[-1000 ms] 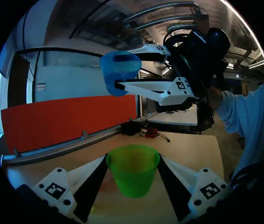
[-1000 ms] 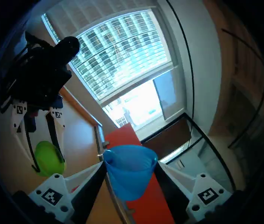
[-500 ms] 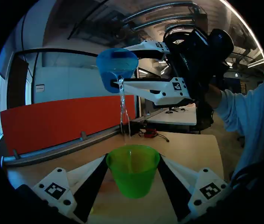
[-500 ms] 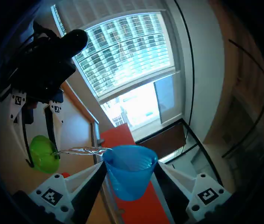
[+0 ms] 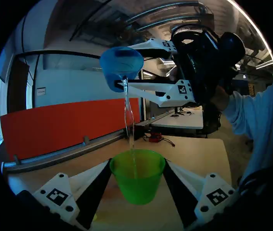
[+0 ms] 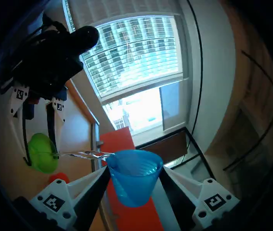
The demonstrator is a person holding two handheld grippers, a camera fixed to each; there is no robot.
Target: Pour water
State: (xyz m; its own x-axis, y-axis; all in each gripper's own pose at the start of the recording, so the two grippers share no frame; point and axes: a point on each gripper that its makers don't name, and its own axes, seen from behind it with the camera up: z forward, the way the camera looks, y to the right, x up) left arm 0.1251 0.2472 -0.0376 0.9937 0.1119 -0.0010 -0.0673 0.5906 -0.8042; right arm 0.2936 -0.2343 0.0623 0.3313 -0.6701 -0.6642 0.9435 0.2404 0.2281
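In the left gripper view, a small wall notice [image 5: 41, 91] is seen at far left, too small to be read, with an orange partition [image 5: 59, 123] below it along the far edge of the wooden table [image 5: 198, 154]. At centre, the green cup [image 5: 137, 184] is held upright above the table, clamped on both sides by the fingers of the left gripper [image 5: 137, 163]. A thin stream of water [image 5: 128, 119] is seen falling into it from the lip of the blue cup [image 5: 121, 65], which is tipped over directly above. The blue cup is gripped between both fingers of the right gripper [image 5: 125, 64], held from the right by a person in a light sleeve [image 5: 256, 115]. No brand or lettering is made out on either cup; only square black-and-white markers [image 5: 56, 196] are borne on the gripper fingers. In the right gripper view, the green cup is seen at left, the water arcing across to it, and bright window blinds [image 6: 136, 54] behind
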